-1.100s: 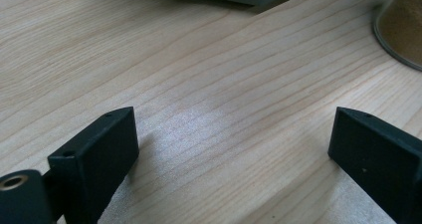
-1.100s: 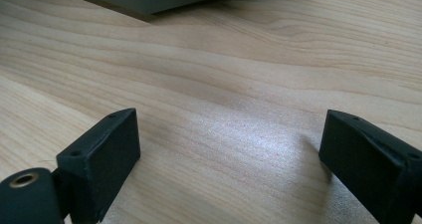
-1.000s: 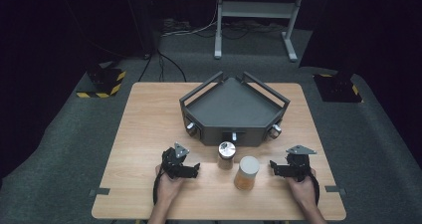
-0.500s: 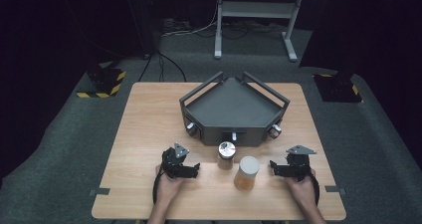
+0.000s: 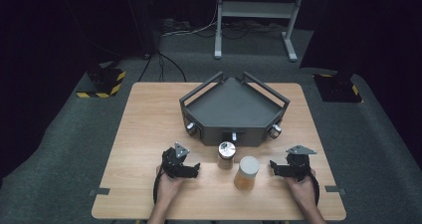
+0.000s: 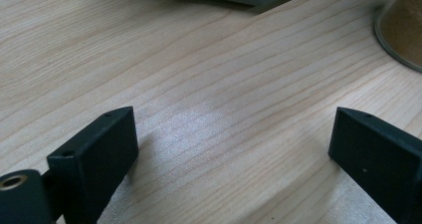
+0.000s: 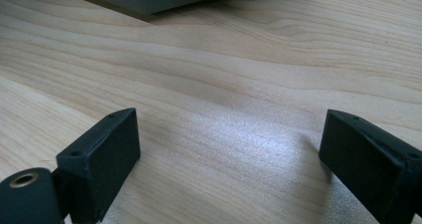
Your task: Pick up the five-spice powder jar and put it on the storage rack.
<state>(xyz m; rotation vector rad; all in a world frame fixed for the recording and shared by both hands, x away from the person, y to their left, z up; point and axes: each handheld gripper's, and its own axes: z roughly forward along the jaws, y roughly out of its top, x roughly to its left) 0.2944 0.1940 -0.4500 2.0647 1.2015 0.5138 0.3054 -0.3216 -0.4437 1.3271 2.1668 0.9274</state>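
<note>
Jars [image 5: 247, 172] between left gripper [image 5: 195, 170], right gripper [image 5: 272, 166] — both agape, empty

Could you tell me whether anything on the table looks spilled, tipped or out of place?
Nothing stands out. The small silver-lidded glass jar and the taller white-lidded jar of brown powder stand upright in front of the dark grey angular tray, nothing spilled on the light wooden table.
</note>
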